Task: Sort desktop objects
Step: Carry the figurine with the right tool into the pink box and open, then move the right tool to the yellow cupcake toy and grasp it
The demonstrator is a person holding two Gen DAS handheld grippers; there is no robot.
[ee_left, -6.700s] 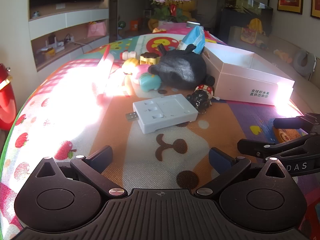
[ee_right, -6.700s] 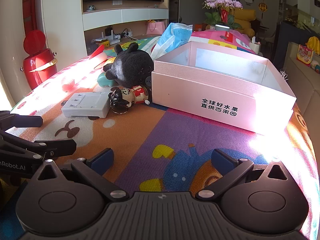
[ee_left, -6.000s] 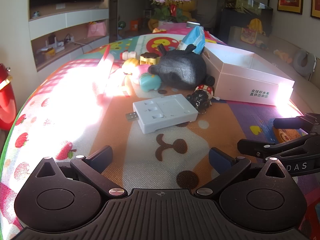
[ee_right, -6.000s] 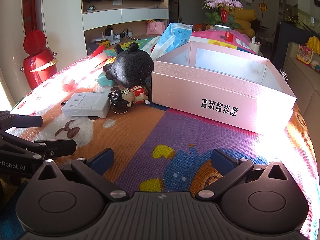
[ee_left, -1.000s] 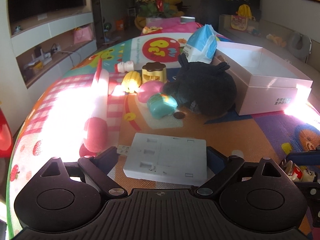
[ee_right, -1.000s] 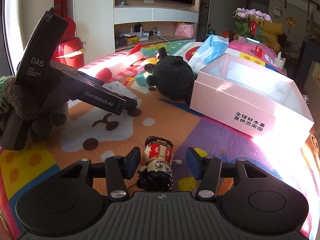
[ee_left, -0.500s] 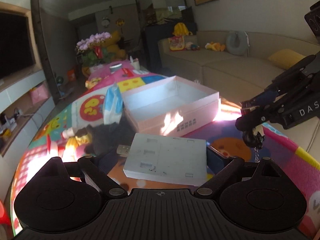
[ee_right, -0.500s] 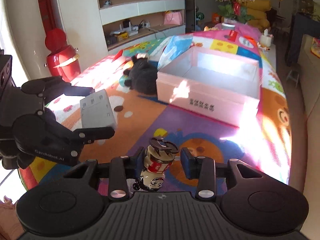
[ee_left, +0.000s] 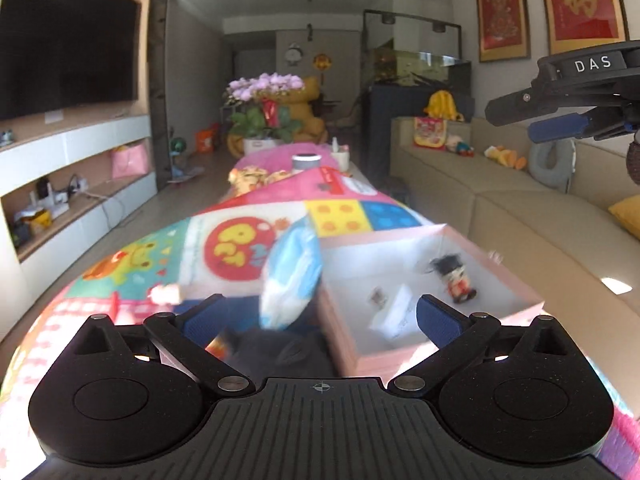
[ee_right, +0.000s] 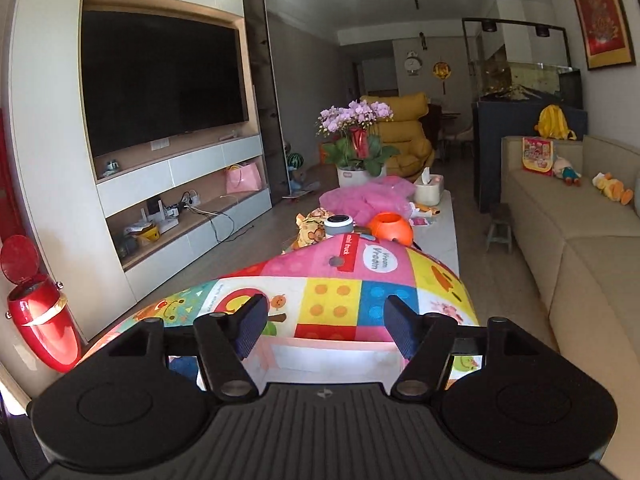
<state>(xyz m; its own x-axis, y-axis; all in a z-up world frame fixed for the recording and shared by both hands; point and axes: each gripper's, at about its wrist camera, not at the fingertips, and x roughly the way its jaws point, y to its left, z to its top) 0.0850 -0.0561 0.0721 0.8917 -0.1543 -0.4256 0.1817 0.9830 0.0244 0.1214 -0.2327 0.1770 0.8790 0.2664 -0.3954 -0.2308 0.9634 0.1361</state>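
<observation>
The pink box sits low right in the left wrist view. Inside it lie the white charger block and the small doll figure, both blurred. My left gripper hovers above the box's left corner, its jaws opening wide with nothing between them. My right gripper hangs high at the upper right. In the right wrist view the right gripper has its jaws opening and holds nothing, with the box's rim just below them.
A blue tissue pack leans on the box, with a black plush under my left gripper. The colourful mat runs ahead to an orange ball and a flower pot. A sofa lies right, a red bin left.
The left gripper let go of the white charger and the right let go of the doll; both now lie in the pink box. Both grippers rose and tilted up.
</observation>
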